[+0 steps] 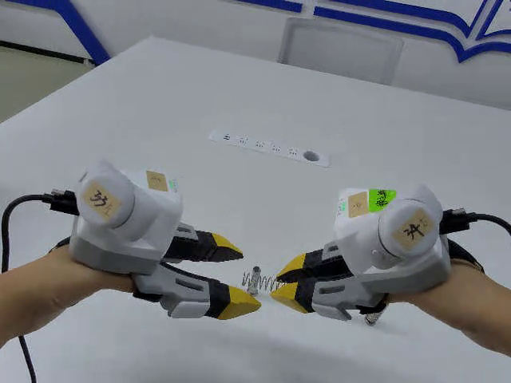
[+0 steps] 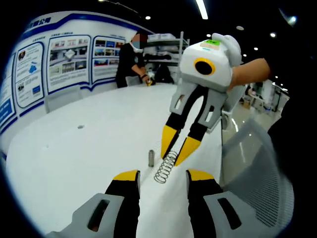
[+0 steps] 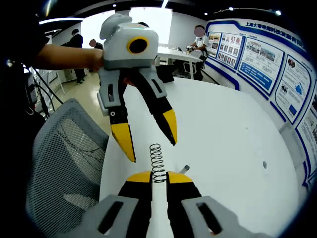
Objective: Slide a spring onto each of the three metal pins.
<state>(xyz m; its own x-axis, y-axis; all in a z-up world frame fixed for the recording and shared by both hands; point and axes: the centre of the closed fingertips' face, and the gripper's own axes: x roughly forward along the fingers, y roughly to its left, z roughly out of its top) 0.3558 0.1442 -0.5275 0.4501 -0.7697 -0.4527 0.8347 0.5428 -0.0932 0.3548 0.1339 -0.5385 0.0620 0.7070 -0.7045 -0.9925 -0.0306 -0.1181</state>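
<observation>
The right hand-held gripper (image 1: 278, 285) is clenched on one end of a spring (image 2: 166, 165), whose coils stretch out from the yellow tips towards the left hand-held gripper (image 2: 163, 176). That one faces it tip to tip with its jaws spread wide and nothing in them. The spring's free end reaches into the gap between those spread jaws. A short metal pin (image 2: 151, 157) stands upright on the surface (image 1: 239, 96) just beside that free end. The spring is not over the pin, and I cannot tell whether the two touch. Under the body of the right hand-held gripper a small metal piece (image 1: 372, 317) lies on the surface, too hidden to identify. All this is close to the near edge of the surface, where a mesh chair (image 3: 64, 148) stands just past the edge. From the pin towards the far edge the white top lies open and bare as far as a socket strip (image 1: 269, 148) set flush near its middle. A second chair (image 1: 342, 49) stands at the far edge. Posters (image 2: 64, 54) framed in blue line the wall, and a person (image 2: 130, 59) stands at another table in the background.
</observation>
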